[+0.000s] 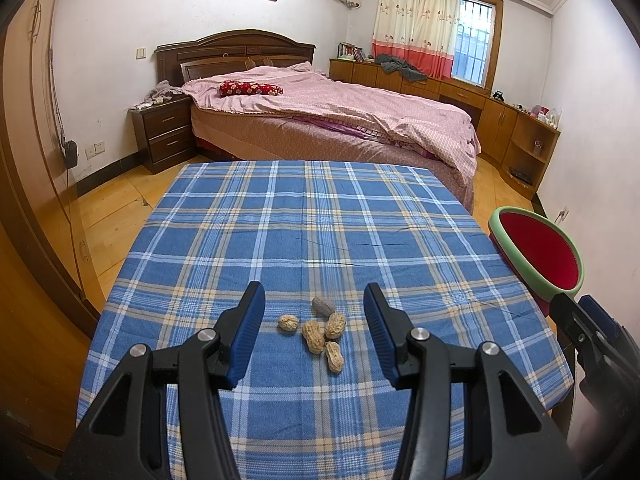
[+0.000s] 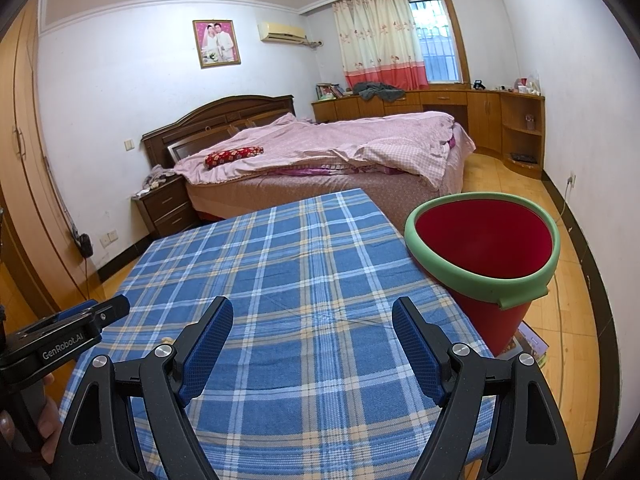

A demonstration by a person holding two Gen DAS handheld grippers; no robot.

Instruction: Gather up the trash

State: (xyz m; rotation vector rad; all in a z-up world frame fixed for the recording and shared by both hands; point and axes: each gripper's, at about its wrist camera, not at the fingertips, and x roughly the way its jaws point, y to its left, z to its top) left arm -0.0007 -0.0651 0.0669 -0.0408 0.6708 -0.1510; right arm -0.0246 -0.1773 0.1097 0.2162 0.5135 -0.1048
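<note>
Where tablecloth [image 1: 320, 224] ends: bin [image 2: 486, 264].

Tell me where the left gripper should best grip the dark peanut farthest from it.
Probably across the short width of the dark peanut, coming straight down from above. It lies flat on the tablecloth at the cluster's far end, with a tan peanut close on its near side. The open left gripper already straddles the cluster.

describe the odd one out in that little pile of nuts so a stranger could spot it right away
On the blue plaid tablecloth, a small cluster of peanuts lies between the open left gripper fingers. The grey nut sits at the cluster's far edge: dull grey-brown and smoother, while its neighbours are tan.
</note>
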